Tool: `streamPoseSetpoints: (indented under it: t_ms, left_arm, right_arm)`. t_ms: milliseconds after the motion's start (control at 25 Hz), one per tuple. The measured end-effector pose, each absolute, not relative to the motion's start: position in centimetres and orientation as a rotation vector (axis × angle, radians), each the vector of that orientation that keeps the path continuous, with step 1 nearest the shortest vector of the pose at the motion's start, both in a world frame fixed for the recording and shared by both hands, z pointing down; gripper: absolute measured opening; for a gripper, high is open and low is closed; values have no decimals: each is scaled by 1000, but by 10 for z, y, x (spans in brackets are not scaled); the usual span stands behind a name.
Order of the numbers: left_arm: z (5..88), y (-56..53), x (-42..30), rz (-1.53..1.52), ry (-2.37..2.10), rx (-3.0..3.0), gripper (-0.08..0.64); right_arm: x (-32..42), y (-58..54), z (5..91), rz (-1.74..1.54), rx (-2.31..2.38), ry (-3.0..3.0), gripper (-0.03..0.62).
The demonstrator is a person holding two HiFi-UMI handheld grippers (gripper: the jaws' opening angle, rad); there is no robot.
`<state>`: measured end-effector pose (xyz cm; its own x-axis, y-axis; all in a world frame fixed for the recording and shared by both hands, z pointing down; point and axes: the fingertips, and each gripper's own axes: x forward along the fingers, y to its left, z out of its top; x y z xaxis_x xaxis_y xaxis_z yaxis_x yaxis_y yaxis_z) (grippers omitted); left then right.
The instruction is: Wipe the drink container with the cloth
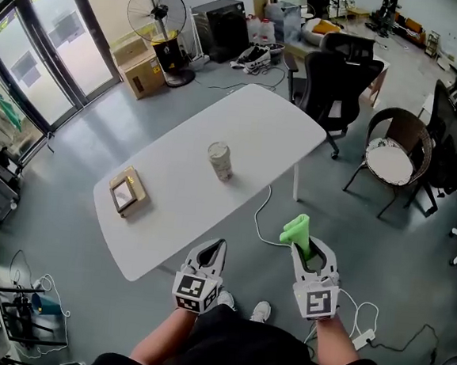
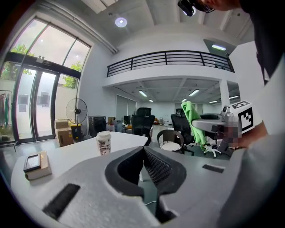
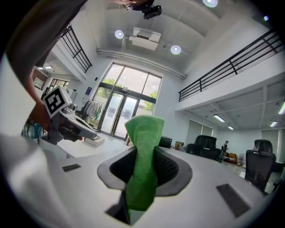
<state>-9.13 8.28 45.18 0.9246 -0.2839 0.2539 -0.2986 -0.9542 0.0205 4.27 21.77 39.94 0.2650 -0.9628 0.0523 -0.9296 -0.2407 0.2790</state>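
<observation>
Person stands at the near side of a white table (image 1: 180,213), a gripper in each hand, both held low and short of the table's edge. Left gripper (image 1: 218,248): jaws pressed together, the ribbed pads meeting at the tips, nothing between them. Right gripper (image 1: 305,246): jaws closed on a green cloth (image 1: 297,228). The cloth is pinched in the middle. A folded end stands up past the jaw tips and the rest hangs down behind them into the gripper's throat. The task's thing, a patterned paper cup (image 1: 220,160) with a lid, stands upright on the table. It is straight ahead of the left jaws and well apart from them, and ahead and to the left of the right jaws, farther off. Neither gripper touches it. Ahead and well to the left of the left jaws lies a small tan box (image 1: 127,192) with a dark screen on top, near the table's left edge and apart from the cup. From the left jaws, the cloth shows off to the right at about the tips' own level, the two grippers side by side with a gap between. A white cable (image 1: 263,219) trails on the floor ahead of and between the two sets of jaws. A round wicker chair (image 1: 393,155) stands ahead and to the right of the right jaws, well clear.
</observation>
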Motion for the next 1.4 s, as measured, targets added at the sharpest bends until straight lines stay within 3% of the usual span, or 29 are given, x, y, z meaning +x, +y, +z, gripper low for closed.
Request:
streamPoseSetpoints:
  t_ms: [1000, 1400]
  left_arm:
    - [482, -114, -70, 350, -761, 2857, 14]
    - [506, -131, -73, 353, -785, 2806, 14]
  right_arm:
    - [58, -45, 421, -286, 1778, -1943, 120]
    - [45, -91, 467, -371, 1486, -1904, 121]
